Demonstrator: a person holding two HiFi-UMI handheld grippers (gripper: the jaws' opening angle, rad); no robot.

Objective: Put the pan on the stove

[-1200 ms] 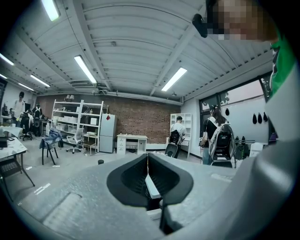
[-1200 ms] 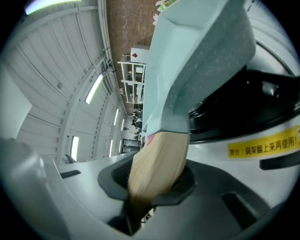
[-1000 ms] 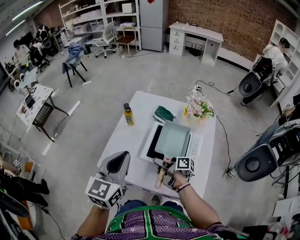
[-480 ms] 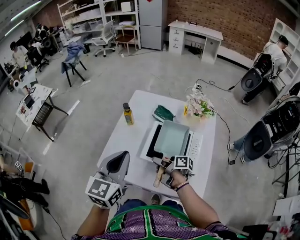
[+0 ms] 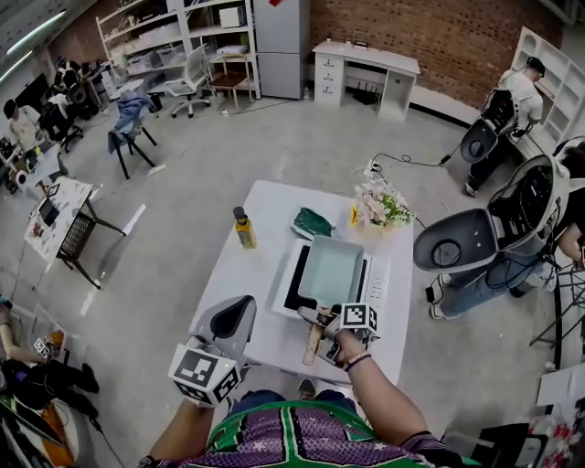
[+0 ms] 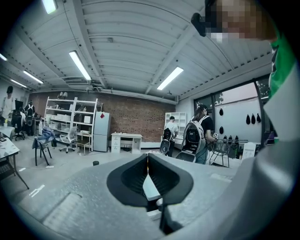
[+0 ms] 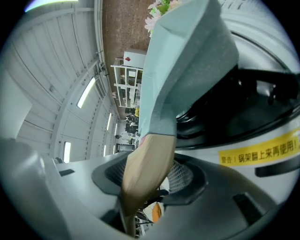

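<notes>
The pan (image 5: 331,271) sat on the stove (image 5: 378,285) by the table's (image 5: 245,291) near edge. The right tool (image 5: 325,331) was opening around the wooden handle (image 7: 145,173), which I judged to be the release step. The next move would call for backing straight off. The left tool (image 5: 228,320) hung empty, jaws together.

A large lab or workshop hall is shown, not a home. A bare concrete floor (image 5: 274,151) is spread all around, and a brick wall (image 5: 439,27) is seen at twelve o'clock, with a white desk (image 5: 366,62) before it. Open shelves (image 5: 151,37) and an office chair (image 5: 187,78) are placed at eleven o'clock. Strip lights (image 6: 80,64) are hung under a ribbed ceiling (image 6: 131,42). A stove (image 5: 380,281) is set on a lone white table (image 5: 260,228) at the centre.
</notes>
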